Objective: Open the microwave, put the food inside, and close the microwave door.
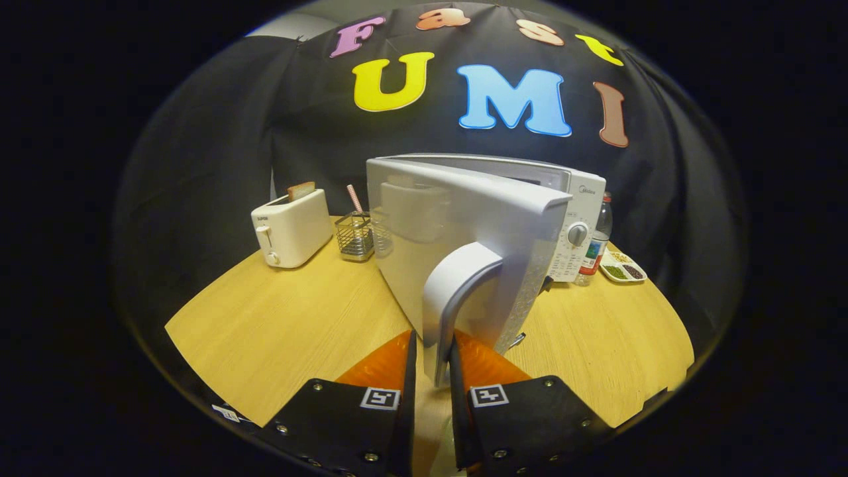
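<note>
toaster (291,228) left of microwave (490,218), bottle (598,242) right

Brand word "Midea" in small grey print, top right corner of the microwave (570,192) front, above the control panel (568,258). Panel carries rows of tiny print around the dial (578,234); too small to read.

Toaster (291,228): one short dark word on its near end, upper part; illegible.

Bottle (598,238) beside the microwave: coloured label, print not legible.

Gripper (432,339): one square black-and-white coded marker (380,398) on each finger block, no letters. Fingers pressed on either side of the door handle (457,285).
</note>
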The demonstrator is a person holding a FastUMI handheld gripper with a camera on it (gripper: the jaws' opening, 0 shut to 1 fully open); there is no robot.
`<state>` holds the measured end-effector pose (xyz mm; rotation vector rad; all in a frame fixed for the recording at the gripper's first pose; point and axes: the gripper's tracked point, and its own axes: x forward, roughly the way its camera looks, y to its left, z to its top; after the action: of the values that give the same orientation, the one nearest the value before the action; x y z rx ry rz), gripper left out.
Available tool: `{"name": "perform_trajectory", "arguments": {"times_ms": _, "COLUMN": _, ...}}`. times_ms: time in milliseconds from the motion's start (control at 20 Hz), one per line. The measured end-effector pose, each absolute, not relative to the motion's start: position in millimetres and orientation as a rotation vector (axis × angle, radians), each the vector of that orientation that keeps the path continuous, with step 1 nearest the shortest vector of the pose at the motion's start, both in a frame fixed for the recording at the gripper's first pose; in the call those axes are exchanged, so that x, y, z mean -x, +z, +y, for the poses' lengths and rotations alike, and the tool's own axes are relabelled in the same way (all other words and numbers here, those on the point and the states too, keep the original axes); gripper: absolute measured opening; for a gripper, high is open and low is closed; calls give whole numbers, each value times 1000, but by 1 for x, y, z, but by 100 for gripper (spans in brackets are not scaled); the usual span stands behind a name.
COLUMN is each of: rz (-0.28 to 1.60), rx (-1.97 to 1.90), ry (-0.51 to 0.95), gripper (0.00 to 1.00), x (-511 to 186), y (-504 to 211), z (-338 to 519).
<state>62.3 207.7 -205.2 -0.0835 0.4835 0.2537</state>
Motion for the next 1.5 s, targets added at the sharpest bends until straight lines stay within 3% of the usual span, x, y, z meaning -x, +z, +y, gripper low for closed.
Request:
{"name": "perform_trajectory", "arguments": {"times_ms": 400, "rz": 520, "rx": 164, "ry": 391, "gripper": 25, "x": -4, "y": -221, "z": 287}}
{"name": "perform_trajectory", "arguments": {"times_ms": 750, "rz": 511, "rx": 63, "ry": 750, "gripper": 25, "x": 57, "y": -195, "z": 367}}
{"name": "perform_trajectory", "arguments": {"times_ms": 850, "rz": 509, "rx": 1, "ry": 857, "gripper": 34, "x": 78, "y": -175, "z": 372}}
{"name": "perform_trajectory", "arguments": {"times_ms": 900, "rz": 497, "rx": -23, "ry": 894, "gripper": 50, "x": 85, "y": -160, "z": 367}}
{"name": "perform_trajectory", "arguments": {"times_ms": 950, "rz": 479, "rx": -36, "ry": 919, "gripper": 58, "x": 89, "y": -146, "z": 359}}
{"name": "perform_trajectory", "arguments": {"times_ms": 1000, "rz": 460, "rx": -38, "ry": 930, "gripper": 80, "x": 91, "y": -134, "z": 348}}
{"name": "perform_trajectory", "arguments": {"times_ms": 1100, "rz": 423, "rx": -29, "ry": 916, "gripper": 98, "x": 88, "y": -119, "z": 318}}
{"name": "perform_trajectory", "arguments": {"times_ms": 1500, "rz": 425, "rx": 51, "ry": 690, "gripper": 98, "x": 47, "y": -140, "z": 180}}
